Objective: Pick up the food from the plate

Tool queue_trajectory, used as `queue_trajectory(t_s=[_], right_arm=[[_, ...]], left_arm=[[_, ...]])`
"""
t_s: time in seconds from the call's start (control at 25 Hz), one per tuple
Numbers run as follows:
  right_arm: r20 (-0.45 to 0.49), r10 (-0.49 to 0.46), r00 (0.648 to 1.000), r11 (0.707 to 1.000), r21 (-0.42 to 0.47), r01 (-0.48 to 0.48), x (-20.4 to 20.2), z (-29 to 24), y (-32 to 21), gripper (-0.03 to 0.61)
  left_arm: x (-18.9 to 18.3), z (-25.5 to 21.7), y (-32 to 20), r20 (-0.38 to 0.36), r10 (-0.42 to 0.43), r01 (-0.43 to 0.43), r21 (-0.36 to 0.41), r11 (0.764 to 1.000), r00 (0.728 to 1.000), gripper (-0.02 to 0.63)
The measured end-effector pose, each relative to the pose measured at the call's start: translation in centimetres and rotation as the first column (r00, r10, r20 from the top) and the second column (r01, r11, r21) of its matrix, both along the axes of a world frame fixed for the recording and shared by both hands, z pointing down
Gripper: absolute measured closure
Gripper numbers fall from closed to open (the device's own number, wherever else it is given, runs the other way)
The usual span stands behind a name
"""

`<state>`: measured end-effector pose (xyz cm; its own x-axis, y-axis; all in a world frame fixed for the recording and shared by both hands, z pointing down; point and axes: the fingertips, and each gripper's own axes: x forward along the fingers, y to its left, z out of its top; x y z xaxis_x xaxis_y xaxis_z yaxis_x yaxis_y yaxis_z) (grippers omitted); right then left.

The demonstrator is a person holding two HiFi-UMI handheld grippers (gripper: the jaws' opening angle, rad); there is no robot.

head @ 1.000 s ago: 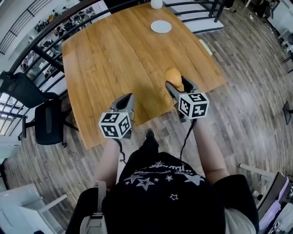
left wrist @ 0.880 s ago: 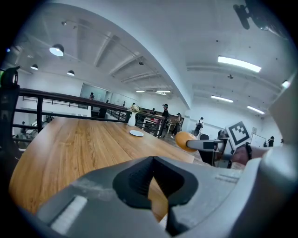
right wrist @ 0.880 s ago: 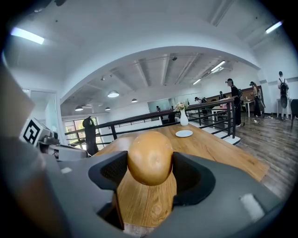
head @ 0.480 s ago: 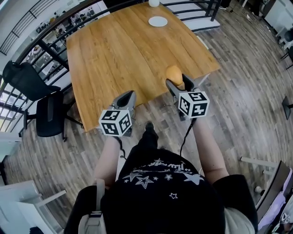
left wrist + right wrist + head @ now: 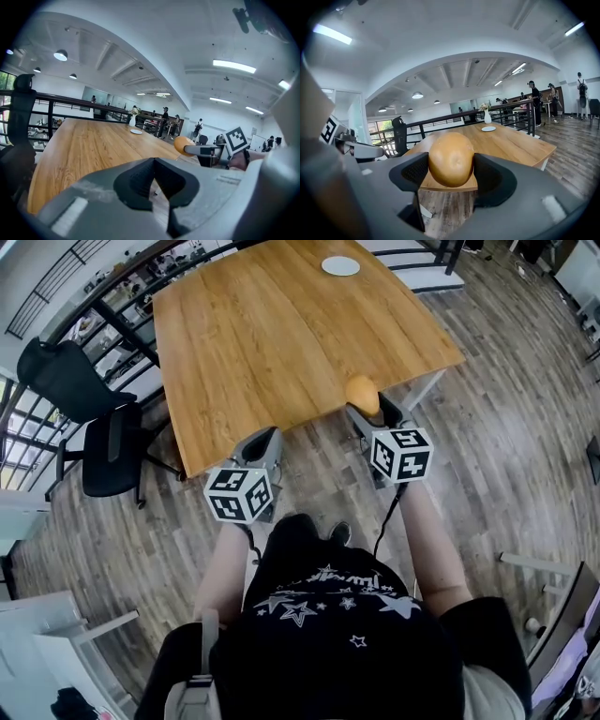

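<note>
Observation: the right gripper (image 5: pixel 367 407) is clamped on the food (image 5: pixel 451 159), a smooth, golden-brown rounded piece. Both pads press its flanks, and its top bulges above the jaws. The piece is off the white plate (image 5: pixel 340 266), which lies bare at the far end of the wooden table (image 5: pixel 262 343), at about 12 o'clock from the person. The food hangs at the near table edge, roughly 1 o'clock from them.

The left gripper (image 5: pixel 258 442), at about 11 o'clock, has its jaws together on nothing.

Assessment: the pick looks complete, and carrying is the step in hand.

Recommendation: hold the squeeze as it is, since the piece looks soft enough to dent under more pressure. Hold the right gripper's tilt steady so the rounded sides cannot slide forward out of the pads. Keep the left gripper apart from it.
</note>
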<state>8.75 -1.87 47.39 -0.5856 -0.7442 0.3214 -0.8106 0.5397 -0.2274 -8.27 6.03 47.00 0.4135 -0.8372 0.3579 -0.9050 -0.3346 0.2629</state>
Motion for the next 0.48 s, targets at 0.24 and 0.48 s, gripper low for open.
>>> queue_trajectory(t_s=[0.24,0.48], right_arm=[[-0.016,0.017,1.0,1.0,0.015,-0.017,-2.2,-0.9,1.9,0.273],[-0.018,0.049,0.999,0.999,0.025,-0.049,-6.0,-2.3,4.1,0.273]], left_arm=[[-2.6,-0.2,1.2,-0.018,0.015,-0.014,0.014,1.0,1.0,0.612],[-7.2,-1.5,3.3,-0.005,0.035,-0.035,0.035,0.999,0.999,0.612]])
